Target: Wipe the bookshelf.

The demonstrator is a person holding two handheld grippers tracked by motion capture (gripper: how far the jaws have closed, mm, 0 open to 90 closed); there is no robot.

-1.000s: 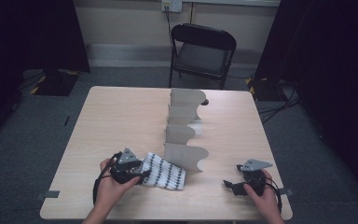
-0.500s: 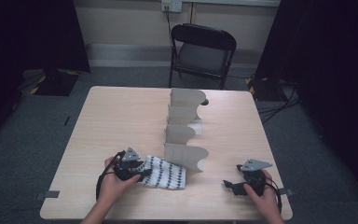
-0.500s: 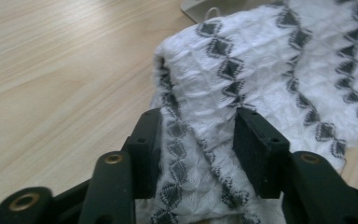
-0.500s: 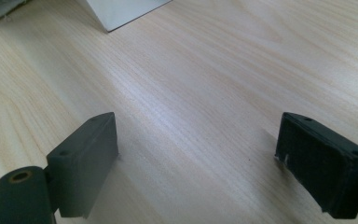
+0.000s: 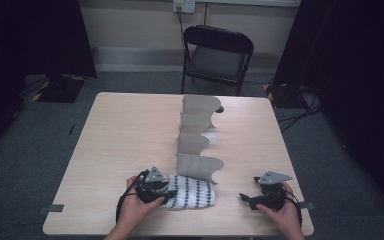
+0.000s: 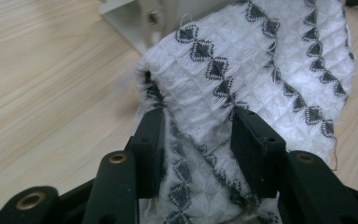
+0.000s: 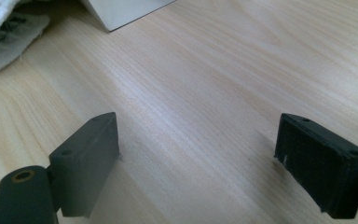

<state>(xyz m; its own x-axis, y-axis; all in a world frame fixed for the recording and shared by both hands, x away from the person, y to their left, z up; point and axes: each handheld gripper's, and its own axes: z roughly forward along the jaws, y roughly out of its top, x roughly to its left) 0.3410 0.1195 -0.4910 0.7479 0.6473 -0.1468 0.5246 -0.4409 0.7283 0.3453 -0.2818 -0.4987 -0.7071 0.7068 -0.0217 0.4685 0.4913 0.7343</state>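
Item: white cloth (image 5: 194, 192) with black diamond rows, rolled or bunched, lying low and centre in the high view on the bench (image 5: 125, 135), its far edge against the nearest grey divider (image 5: 198, 167).

Change: the left tongs (image 5: 166, 192) now stand further in over the cloth's left end than a second ago, and their jaws have just been closing, with the fabric between them. In the left gripper view the cloth (image 6: 242, 70) rises between both pads (image 6: 251, 140) and bulges above them; the jaws stand roughly half shut and seem to press the fold. Judgement: the grasp is made or nearly so, and lifting can follow.

Right tongs (image 5: 246, 199): lower right of the high view, well apart from the cloth, wide open over bare wood, holding nothing; unmoved.
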